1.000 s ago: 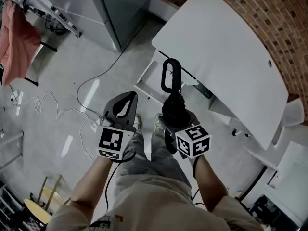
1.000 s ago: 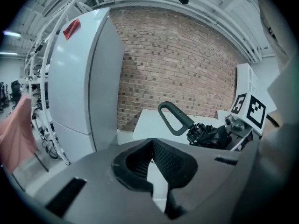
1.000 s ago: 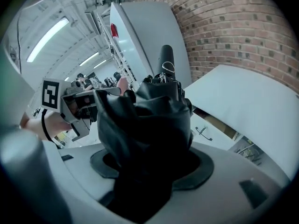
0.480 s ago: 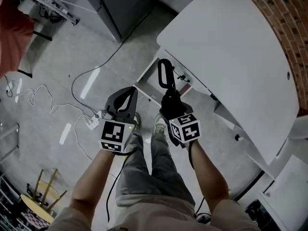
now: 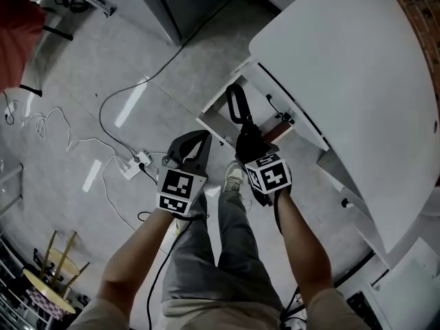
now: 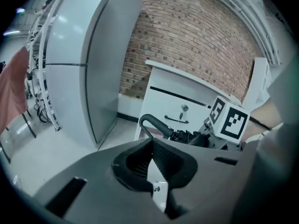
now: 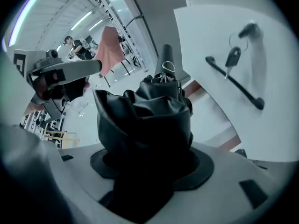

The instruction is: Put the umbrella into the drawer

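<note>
Right now my right gripper [image 5: 249, 145] has its jaws clamped around the folded black umbrella [image 5: 240, 119]. The bunched canopy [image 7: 145, 120] fills the whole gap between them, and the looped handle [image 5: 236, 104] sticks out past the tips toward the far side. The umbrella hangs above the floor [image 5: 137, 67], just left of the white drawer [image 7: 219, 97] under the table [image 5: 344, 67], and outside it. The drawer's bar handle [image 7: 233, 84] and key [image 7: 232, 57] show close in the right gripper view. My left gripper [image 5: 192, 145] sits just left of the umbrella, jaws together with nothing between them.
</note>
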Demonstrator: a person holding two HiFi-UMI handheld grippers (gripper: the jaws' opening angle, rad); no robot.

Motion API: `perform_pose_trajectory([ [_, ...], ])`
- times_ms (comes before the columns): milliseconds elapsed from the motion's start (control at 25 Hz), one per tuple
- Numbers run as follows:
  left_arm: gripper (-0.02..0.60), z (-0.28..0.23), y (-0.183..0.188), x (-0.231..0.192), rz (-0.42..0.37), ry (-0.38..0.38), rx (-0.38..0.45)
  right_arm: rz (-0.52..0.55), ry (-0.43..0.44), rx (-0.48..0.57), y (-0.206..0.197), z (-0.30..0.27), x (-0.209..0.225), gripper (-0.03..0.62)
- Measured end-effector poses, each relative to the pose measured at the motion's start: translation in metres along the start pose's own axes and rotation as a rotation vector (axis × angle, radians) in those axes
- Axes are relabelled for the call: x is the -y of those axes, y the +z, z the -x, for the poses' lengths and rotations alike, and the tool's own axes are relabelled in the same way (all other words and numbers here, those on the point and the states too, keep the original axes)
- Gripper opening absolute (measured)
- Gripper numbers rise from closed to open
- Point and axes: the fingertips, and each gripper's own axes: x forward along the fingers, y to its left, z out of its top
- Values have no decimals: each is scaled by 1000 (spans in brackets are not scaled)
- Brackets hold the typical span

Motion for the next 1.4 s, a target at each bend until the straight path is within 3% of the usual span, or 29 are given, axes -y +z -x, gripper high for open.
perform_pose_trajectory([
  [280,8,-38,-46,0,21,-39,-56,-121,13,-89,-24,-51,40,272],
  [680,8,-88,-93,-1,48,-66,-116,-307,9,-121,-22,-110,84,273],
  [840,8,-101,-100,-4,36,-61,-107,-321,17,-100,-17,-132,101,273],
  [1120,8,-115,-103,-10,82,-62,-76,-298,-63,-45,6,-144,125,273],
  [1400,8,-128,-103,-25,124,-34,-44,-273,-140,-12,6,-160,143,273],
])
